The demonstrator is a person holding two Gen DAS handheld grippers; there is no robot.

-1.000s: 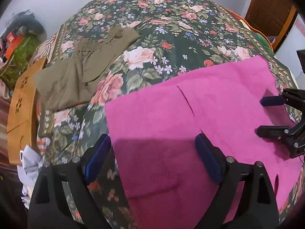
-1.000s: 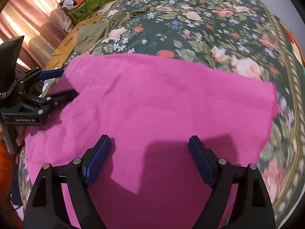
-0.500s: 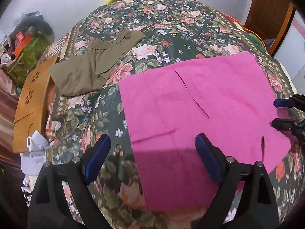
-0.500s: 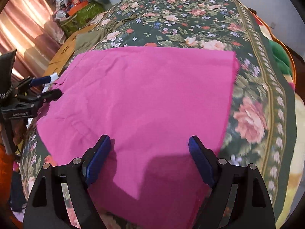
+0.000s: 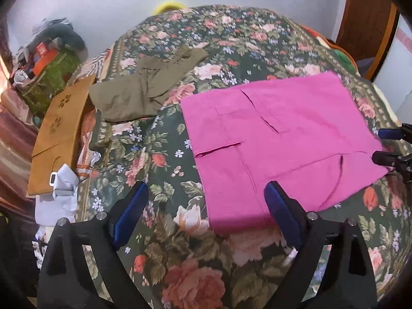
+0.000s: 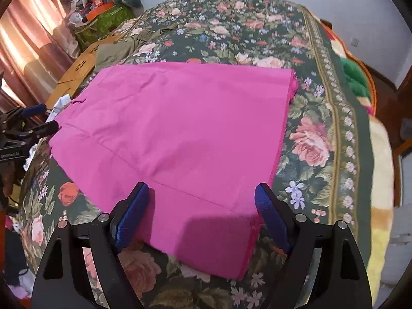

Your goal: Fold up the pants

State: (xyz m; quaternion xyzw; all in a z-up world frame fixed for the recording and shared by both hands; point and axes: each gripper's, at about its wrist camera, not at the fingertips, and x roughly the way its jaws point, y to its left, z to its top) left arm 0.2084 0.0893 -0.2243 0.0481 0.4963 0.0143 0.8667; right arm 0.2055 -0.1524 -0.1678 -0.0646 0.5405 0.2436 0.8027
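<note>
Pink pants (image 5: 278, 139) lie flat, folded into a rectangle, on the floral bedspread (image 5: 159, 159); they fill the middle of the right wrist view (image 6: 185, 134). My left gripper (image 5: 203, 211) hovers open above the pants' near left corner, nothing between its blue pads. My right gripper (image 6: 200, 211) is open too, raised over the near edge of the pants and holding nothing. Each gripper shows at the edge of the other's view: the right one (image 5: 391, 145) at the far right, the left one (image 6: 33, 121) at the far left.
Olive-green pants (image 5: 144, 87) lie folded at the back left of the bed. A brown cardboard piece (image 5: 59, 131) and white paper (image 5: 61, 188) sit off the bed's left side, with a cluttered green box (image 5: 49, 72) beyond. A wooden door (image 5: 368, 18) stands back right.
Both grippers have pulled back and up from the pink pants, so more of the bedspread shows around them. The pants lie still and both grippers stayed open.
</note>
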